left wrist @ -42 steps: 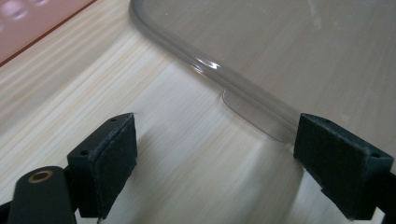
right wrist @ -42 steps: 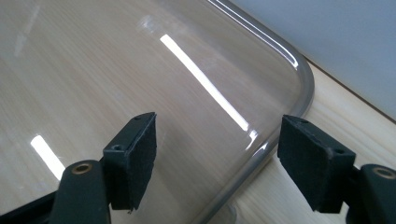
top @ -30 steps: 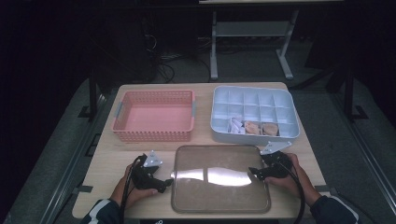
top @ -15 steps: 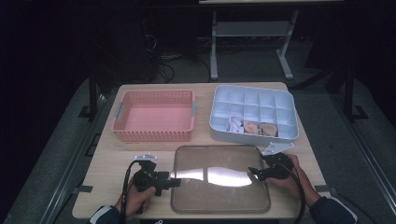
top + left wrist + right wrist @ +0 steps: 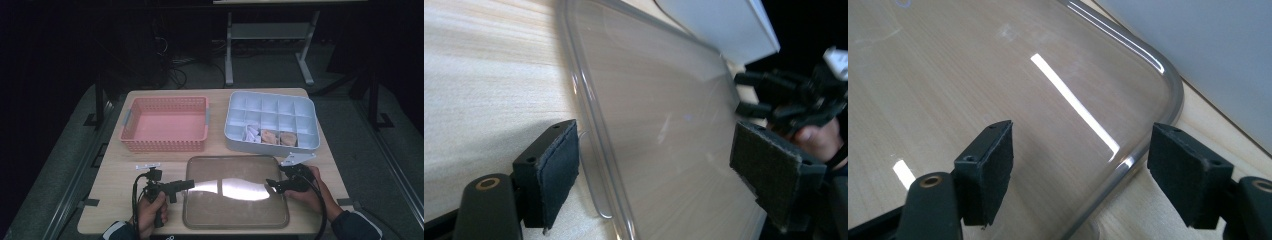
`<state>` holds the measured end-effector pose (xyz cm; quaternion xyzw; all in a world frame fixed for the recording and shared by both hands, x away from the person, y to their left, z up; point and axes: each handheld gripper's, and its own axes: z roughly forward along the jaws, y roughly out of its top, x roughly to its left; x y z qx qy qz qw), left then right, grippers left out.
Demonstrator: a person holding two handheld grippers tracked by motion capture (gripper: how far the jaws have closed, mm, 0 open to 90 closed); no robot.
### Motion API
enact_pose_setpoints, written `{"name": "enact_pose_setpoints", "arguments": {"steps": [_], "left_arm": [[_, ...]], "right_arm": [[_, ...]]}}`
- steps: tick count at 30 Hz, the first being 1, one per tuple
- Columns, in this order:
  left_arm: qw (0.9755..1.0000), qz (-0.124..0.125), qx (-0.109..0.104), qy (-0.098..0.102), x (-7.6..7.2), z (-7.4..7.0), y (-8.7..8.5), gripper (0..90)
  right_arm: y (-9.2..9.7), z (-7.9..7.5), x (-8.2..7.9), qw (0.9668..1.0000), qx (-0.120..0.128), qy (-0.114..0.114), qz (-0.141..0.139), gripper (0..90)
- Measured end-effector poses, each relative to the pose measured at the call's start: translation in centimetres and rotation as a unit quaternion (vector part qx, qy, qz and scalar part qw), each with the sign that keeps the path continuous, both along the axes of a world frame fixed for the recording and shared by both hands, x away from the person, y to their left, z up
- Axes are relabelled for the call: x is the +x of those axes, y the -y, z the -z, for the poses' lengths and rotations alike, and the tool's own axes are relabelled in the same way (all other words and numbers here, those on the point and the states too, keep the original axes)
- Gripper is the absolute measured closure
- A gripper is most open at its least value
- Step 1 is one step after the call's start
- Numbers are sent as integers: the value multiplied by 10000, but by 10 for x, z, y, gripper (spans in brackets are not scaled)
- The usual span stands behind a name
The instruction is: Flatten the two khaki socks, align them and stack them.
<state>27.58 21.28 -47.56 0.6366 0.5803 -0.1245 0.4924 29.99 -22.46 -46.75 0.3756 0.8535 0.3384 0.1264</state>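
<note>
Left claw (image 5: 187,184) wide, straddling left rim of clear lid (image 5: 235,216) on surface (image 5: 115,175). Right claw (image 5: 270,184) wide, straddling right rim.

A clear tray (image 5: 235,220) was laid at the lower centre of the table (image 5: 110,175). A basket (image 5: 165,145) was placed above it to the left, a compartment box (image 5: 272,105) to the upper right. The left gripper (image 5: 187,184) was held at the tray's left edge, the right gripper (image 5: 270,184) at its right.
</note>
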Motion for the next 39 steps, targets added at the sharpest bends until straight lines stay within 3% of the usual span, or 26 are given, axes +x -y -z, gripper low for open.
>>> {"name": "enact_pose_setpoints", "arguments": {"steps": [2,5,7,9,10,12,14,17,21,24,28,32,35,39], "left_arm": [[9998,-169,-140,23,-2,3,-1,189],[9991,-230,-349,24,-1,6,-1,190],[9982,-167,-583,-32,0,9,-3,208],[9980,-157,-606,-8,-1,10,-3,210],[9981,-156,-589,11,-1,10,-4,216],[9994,-65,-324,92,-1,9,-4,277],[9996,-48,-266,-15,-2,8,-6,317],[9998,-33,174,85,-9,0,-6,297],[9999,-13,87,-69,-19,0,-4,280],[9998,-100,148,-16,-22,-1,0,270],[9985,-420,-255,-247,-24,2,-3,272],[9968,-567,-472,-299,-24,5,-4,255],[9955,-570,-682,-315,-23,9,-7,262],[9966,-416,-647,-298,-22,9,-4,283]], "right_arm": [[0,1,-1,10000,46,34,35,259],[1,2,-1,9999,96,22,53,258],[2,3,0,9998,179,-46,18,258],[3,4,0,9996,254,-114,64,256],[3,3,0,9997,232,-99,46,257],[2,3,0,9998,196,-58,37,262],[1,2,0,9999,158,-24,53,265],[1,2,-1,9998,179,-63,81,267],[1,2,-1,9998,173,-72,93,268],[0,2,-1,9998,164,-50,86,268],[0,2,-1,9998,156,-54,106,267],[0,3,-1,9998,158,-15,93,266],[1,3,-2,9998,176,23,74,266],[1,4,-1,9997,223,5,57,267]]}}
